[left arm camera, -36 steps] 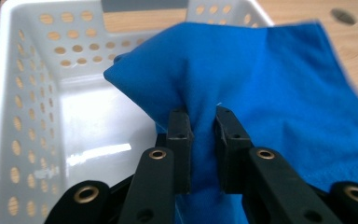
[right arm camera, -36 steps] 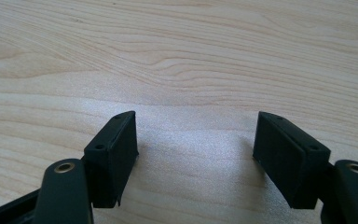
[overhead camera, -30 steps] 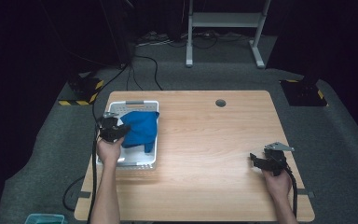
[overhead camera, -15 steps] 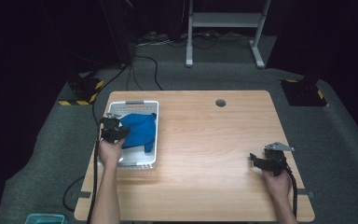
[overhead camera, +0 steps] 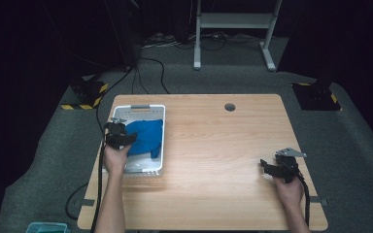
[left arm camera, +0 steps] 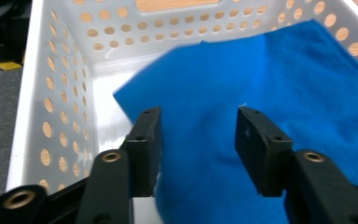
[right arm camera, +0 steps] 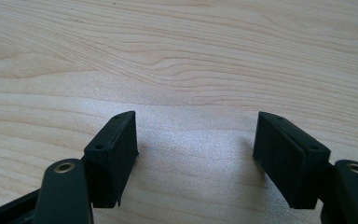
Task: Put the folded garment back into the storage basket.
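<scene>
Left gripper (left arm camera: 198,149), jaws just spread, releases the blue fleece cloth (left arm camera: 270,112) into the white perforated plastic basket (left arm camera: 51,93); placement looks complete.

Light: overhead, bright on the pale wooden table (overhead camera: 213,145); surroundings dark.
Glare: soft sheen on wood in right gripper view.
Blur: blue fleece cloth (left arm camera: 261,93) edge soft.

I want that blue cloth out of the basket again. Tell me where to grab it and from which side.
Pinch the blue cloth at its free corner near the white basket floor, coming from above. That corner lies flat and clear of the walls. The left gripper, its jaws just opened, stands over the cloth without pressing it.
</scene>
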Demonstrator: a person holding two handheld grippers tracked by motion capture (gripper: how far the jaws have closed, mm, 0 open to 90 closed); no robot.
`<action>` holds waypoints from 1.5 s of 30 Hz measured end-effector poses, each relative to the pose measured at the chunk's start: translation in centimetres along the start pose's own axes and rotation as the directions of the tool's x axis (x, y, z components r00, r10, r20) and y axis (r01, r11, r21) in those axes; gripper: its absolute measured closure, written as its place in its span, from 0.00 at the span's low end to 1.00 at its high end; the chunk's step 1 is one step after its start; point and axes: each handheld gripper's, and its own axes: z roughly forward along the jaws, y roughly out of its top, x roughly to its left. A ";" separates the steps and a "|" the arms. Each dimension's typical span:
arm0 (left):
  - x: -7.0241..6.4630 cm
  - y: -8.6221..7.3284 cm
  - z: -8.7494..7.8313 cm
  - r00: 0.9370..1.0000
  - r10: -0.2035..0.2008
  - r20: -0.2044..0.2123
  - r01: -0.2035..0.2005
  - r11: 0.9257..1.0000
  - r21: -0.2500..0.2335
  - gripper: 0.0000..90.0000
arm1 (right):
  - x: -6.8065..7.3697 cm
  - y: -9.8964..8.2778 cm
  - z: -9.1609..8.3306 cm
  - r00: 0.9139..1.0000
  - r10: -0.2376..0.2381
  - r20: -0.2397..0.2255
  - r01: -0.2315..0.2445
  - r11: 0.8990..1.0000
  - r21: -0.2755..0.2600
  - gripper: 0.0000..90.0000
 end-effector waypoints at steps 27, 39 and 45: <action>-1.3 -0.1 -1.1 0.999 -0.022 0.044 0.025 0.997 -0.072 0.43 | 0.0 0.0 0.0 1.000 0.000 0.001 0.000 1.000 0.000 0.34; -1.9 0.0 -1.3 0.998 -0.022 0.061 0.027 0.996 -0.081 0.39 | 0.0 0.0 0.0 1.000 0.000 0.001 0.000 1.000 0.000 0.34; -2.3 0.0 -1.6 0.998 -0.012 0.069 0.018 0.996 -0.089 0.38 | 0.0 0.0 0.0 1.000 0.000 0.001 0.000 1.000 0.000 0.34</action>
